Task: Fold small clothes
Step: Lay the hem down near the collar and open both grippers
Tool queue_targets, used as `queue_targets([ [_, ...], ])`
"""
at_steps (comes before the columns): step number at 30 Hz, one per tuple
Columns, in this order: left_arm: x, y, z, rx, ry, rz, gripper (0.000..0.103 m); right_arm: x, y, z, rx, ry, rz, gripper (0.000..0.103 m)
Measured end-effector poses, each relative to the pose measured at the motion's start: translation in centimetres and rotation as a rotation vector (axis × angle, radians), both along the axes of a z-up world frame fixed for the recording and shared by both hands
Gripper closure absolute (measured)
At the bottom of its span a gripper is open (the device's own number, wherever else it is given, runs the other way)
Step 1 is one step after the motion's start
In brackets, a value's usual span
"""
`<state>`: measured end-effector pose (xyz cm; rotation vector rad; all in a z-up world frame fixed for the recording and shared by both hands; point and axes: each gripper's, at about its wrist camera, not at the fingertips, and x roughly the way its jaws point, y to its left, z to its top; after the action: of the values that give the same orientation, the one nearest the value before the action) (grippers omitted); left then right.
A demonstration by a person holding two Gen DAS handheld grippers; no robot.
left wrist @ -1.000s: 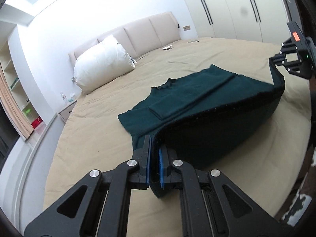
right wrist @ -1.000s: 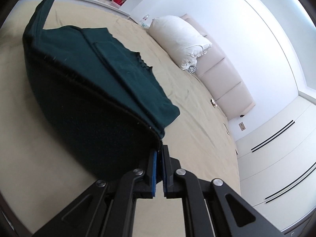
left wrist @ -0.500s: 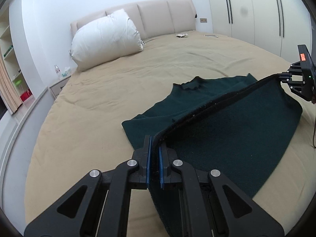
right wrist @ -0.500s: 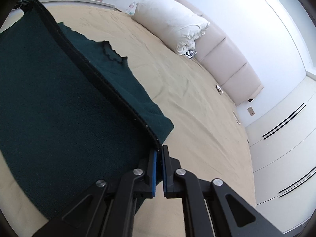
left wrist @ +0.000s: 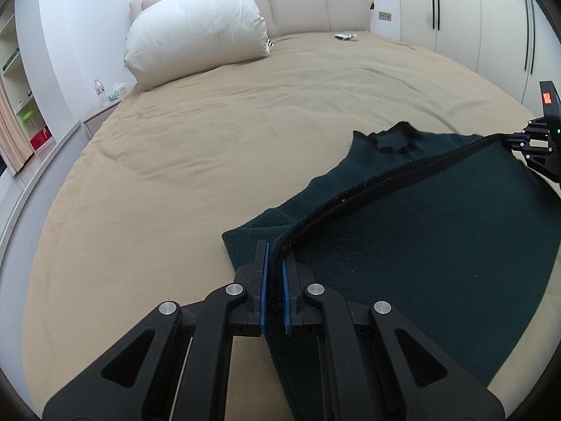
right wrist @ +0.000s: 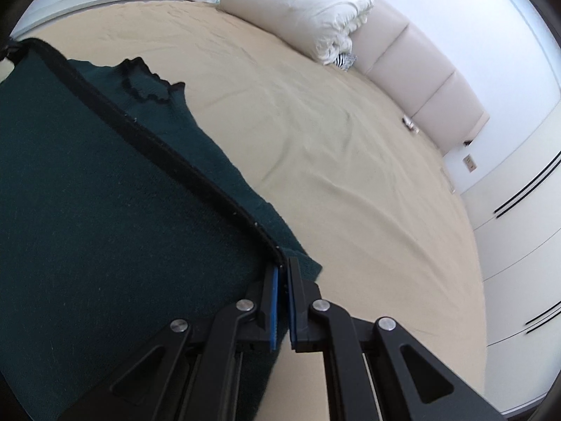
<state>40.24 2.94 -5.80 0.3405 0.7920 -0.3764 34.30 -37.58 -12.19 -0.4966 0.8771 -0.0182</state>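
Observation:
A dark green knitted top (left wrist: 438,231) with a frilled collar (left wrist: 396,138) lies on the tan bedspread (left wrist: 210,147). Its black hem band (left wrist: 385,182) is stretched between both grippers. My left gripper (left wrist: 274,256) is shut on one hem corner. My right gripper (right wrist: 283,273) is shut on the other hem corner, and shows far right in the left wrist view (left wrist: 526,144). The lifted half of the green top (right wrist: 87,210) hangs folded over the lower half, with the collar (right wrist: 147,84) lying beyond the hem band.
A large white pillow (left wrist: 196,28) leans on the beige headboard (left wrist: 315,0). A bottle (left wrist: 100,92) stands on a nightstand at the left. White wardrobe doors (left wrist: 473,17) line the right wall. A small object (left wrist: 345,36) lies near the headboard.
Both grippers have carried the hem forward over the top toward its collar and sunk lower. The raised arch of fabric has flattened into a fold.

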Motion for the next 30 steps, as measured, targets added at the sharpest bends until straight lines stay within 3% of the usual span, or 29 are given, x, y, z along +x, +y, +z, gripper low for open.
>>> queue_targets([
  [3,2.1,-0.3,-2.0,0.041,0.023,0.028,0.095,1.4,-0.1,-0.9,-0.009,0.012,-0.011,0.098],
  [6,4.3,0.2,-4.1,0.038,0.101,0.060,0.094,2.9,-0.3,-1.9,0.036,0.044,-0.040,0.094],
  [8,5.0,0.5,-4.1,0.011,0.109,0.060,0.091,2.9,-0.3,-2.0,0.013,0.025,-0.050,0.081],
  [10,5.5,0.9,-3.8,0.007,0.120,0.057,0.088,2.7,-0.5,-1.9,0.004,-0.004,-0.065,0.058],
  [12,5.8,1.9,-3.1,0.024,0.103,0.098,0.077,2.2,-1.3,-1.6,0.016,-0.028,-0.102,0.053],
  [14,5.9,3.2,-2.2,0.020,0.086,0.151,0.038,1.9,-2.1,-1.3,0.039,-0.033,-0.137,0.053],
  [15,5.8,3.8,-1.5,0.034,0.054,0.191,0.034,1.7,-2.6,-1.1,0.038,-0.040,-0.161,0.053],
  [18,4.9,4.6,0.5,0.018,0.012,0.270,0.033,0.6,-3.6,0.3,0.067,-0.076,-0.235,0.053],
  [21,3.5,3.7,1.8,-0.005,-0.018,0.249,0.033,-0.8,-3.2,2.1,0.175,-0.117,-0.267,0.053],
  [22,2.7,2.6,2.0,-0.015,-0.030,0.215,0.033,-1.5,-2.2,2.6,0.227,-0.126,-0.237,0.053],
  [25,0.8,-0.1,1.4,-0.023,-0.031,0.139,0.033,-2.3,1.7,2.9,0.245,-0.132,-0.138,0.053],
  [30,-0.4,-3.1,-1.2,0.022,-0.007,0.085,0.033,-2.2,6.1,0.4,0.246,-0.074,-0.068,0.053],
])
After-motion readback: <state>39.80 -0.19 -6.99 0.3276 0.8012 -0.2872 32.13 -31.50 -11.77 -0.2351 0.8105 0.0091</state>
